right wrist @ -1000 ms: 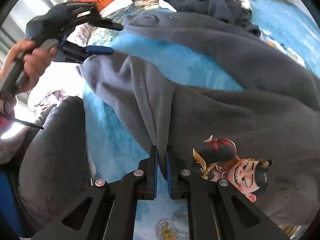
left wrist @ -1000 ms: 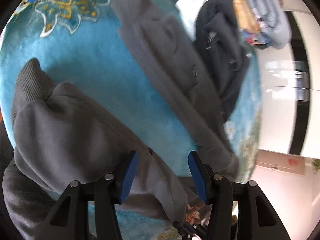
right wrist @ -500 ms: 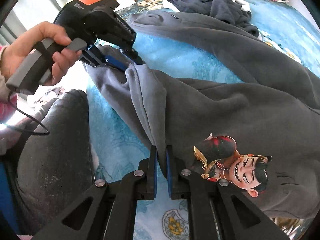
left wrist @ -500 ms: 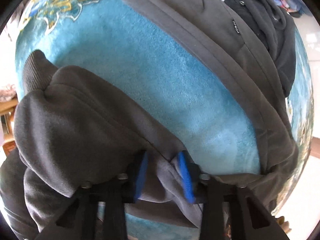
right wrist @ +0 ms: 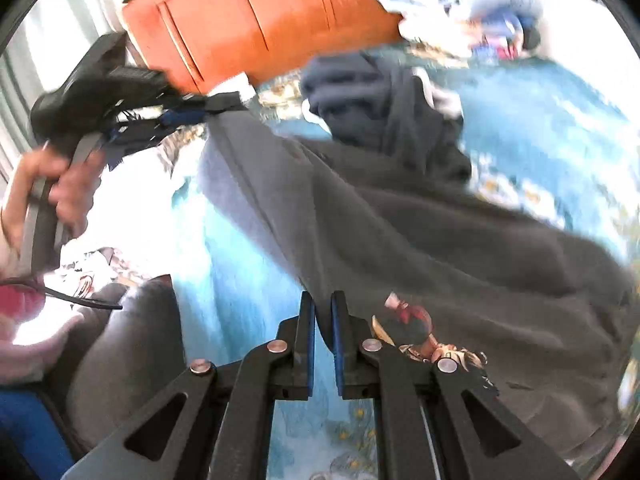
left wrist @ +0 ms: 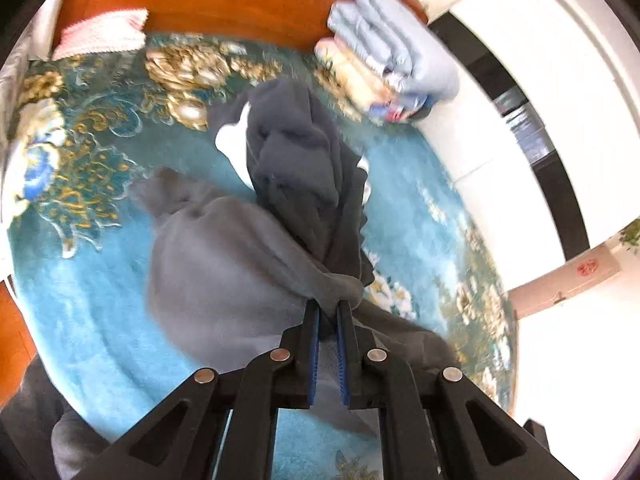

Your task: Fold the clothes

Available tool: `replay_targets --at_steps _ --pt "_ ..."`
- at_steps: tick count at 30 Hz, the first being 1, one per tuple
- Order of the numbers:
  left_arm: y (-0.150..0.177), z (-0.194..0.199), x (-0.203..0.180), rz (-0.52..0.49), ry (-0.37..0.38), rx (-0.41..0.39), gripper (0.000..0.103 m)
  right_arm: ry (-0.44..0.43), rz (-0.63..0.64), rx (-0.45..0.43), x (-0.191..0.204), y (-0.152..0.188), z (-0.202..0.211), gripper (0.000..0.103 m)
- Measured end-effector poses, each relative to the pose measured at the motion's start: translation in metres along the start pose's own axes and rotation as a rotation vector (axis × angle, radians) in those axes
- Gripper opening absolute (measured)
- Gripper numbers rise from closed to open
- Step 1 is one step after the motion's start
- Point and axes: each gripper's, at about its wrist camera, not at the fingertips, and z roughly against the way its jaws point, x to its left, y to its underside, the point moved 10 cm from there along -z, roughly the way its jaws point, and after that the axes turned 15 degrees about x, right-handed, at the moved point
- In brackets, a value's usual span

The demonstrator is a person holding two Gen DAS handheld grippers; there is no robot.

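Two grippers, left gripper (left wrist: pixel 328 312) and right gripper (right wrist: pixel 323 304), each had fingers clamped on the grey fleece sweatshirt (right wrist: pixel 400 220), lifting it above a turquoise floral carpet (left wrist: pixel 100 300).

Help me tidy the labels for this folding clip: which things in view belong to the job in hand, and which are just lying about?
In the job:
- grey sweatshirt
- left gripper, shut on its fabric
- right gripper, shut on its edge

Lying about:
- dark garment heap
- folded pile of light blue cloth
- pink cloth
- patterned blue blanket
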Motion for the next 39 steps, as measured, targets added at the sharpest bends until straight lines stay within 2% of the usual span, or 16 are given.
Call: replay_targets --at_steps 2,4,6,9,12,16,18,20,24,28,30,32,33,35,37,39 --pt "0.026 -0.01 0.045 0.094 -0.03 0.056 0.009 -0.011 0.019 0.038 0.006 0.005 -0.012 0.008" --pt "0.056 -0.03 0.099 0.249 -0.056 0.161 0.009 -0.036 0.023 0.13 0.013 0.024 -0.039 0.008" --pt "0.078 -0.043 0.131 0.395 0.0 0.222 0.008 -0.045 0.028 0.219 0.021 0.046 -0.067 0.009" --pt "0.086 -0.048 0.138 0.421 0.0 0.275 0.009 -0.046 0.031 0.301 0.026 0.069 -0.092 0.009" --pt "0.079 -0.042 0.122 0.329 -0.032 0.269 0.013 -0.07 0.004 0.308 0.021 0.072 -0.094 0.01" --pt "0.057 -0.02 0.115 0.227 -0.132 0.219 0.044 -0.08 -0.031 0.306 0.018 0.07 -0.092 0.01" --pt "0.038 -0.002 0.121 0.224 -0.165 0.154 0.052 -0.073 -0.027 0.316 0.019 0.073 -0.094 0.01" --pt "0.018 0.005 0.134 0.279 -0.185 0.122 0.061 -0.071 -0.029 0.326 0.018 0.074 -0.095 0.011" --pt "-0.005 -0.014 0.157 0.419 -0.139 0.11 0.061 -0.066 -0.033 0.334 0.018 0.074 -0.095 0.011" --pt "-0.015 -0.028 0.173 0.573 0.039 0.105 0.061 -0.065 -0.037 0.33 0.021 0.077 -0.092 0.011" --pt "-0.013 -0.037 0.181 0.648 0.096 0.107 0.059 -0.063 -0.042 0.335 0.021 0.081 -0.093 0.011" --pt "-0.007 -0.034 0.182 0.647 0.087 0.103 0.055 -0.059 -0.043 0.34 0.021 0.083 -0.093 0.011" --pt "-0.004 -0.033 0.181 0.633 0.064 0.1 0.05 -0.056 -0.043 0.341 0.02 0.083 -0.093 0.011" --pt "-0.004 -0.034 0.177 0.594 0.028 0.106 0.018 -0.053 -0.042 0.34 0.019 0.081 -0.089 0.011" --pt "-0.004 -0.033 0.173 0.58 0.024 0.104 0.006 -0.048 -0.041 0.338 0.018 0.079 -0.087 0.011" --pt "-0.009 -0.023 0.17 0.565 0.039 0.07 0.005 -0.037 -0.046 0.334 0.015 0.077 -0.084 0.011"
